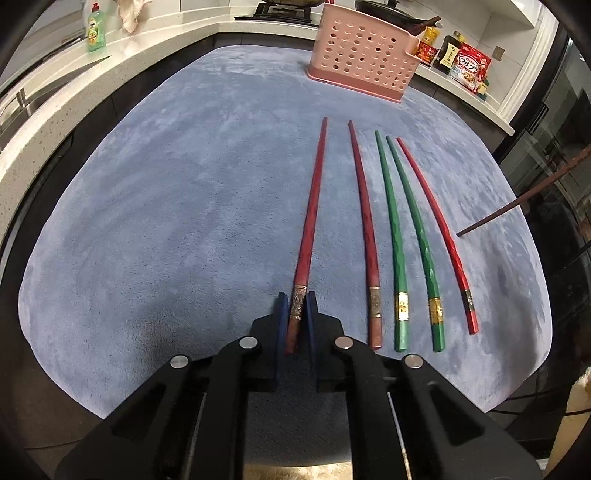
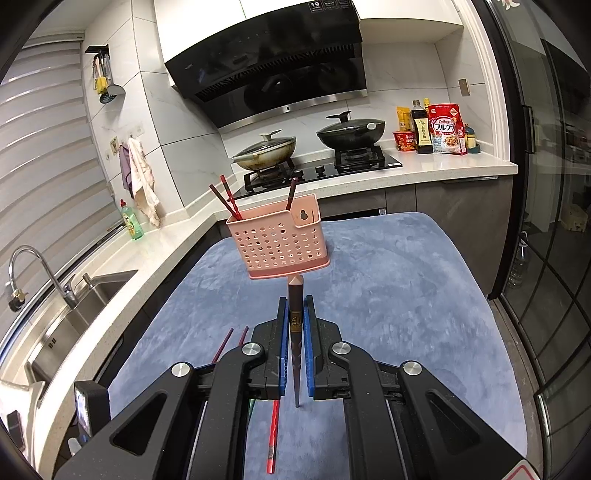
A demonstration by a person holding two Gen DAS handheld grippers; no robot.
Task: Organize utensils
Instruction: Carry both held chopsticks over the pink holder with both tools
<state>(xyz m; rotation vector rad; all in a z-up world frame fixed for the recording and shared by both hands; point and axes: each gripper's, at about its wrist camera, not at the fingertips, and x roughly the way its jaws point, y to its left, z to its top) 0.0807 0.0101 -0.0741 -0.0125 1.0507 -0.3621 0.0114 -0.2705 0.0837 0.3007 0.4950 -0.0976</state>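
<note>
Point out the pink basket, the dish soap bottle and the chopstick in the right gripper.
Pink basket (image 2: 279, 242): right wrist view, perforated front wall.
Dish soap bottle (image 1: 96, 31): left wrist view, green label.
Dark chopstick (image 2: 295, 306): right wrist view, shaft between the fingers.

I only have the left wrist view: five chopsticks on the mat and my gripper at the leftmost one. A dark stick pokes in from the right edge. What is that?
Observer: A dark brown chopstick gripped by the right gripper, thick end forward, toward the pink basket.
Operator: Anything in the basket? I only see its perforated side.
Observer: Yes, three chopsticks stand in it: two lean at its left end, one near the right.
Operator: Is my left gripper closed on its chopstick?
Observer: The left gripper has its pads against the dark red chopstick at the metal band, so it looks shut on it.
</note>
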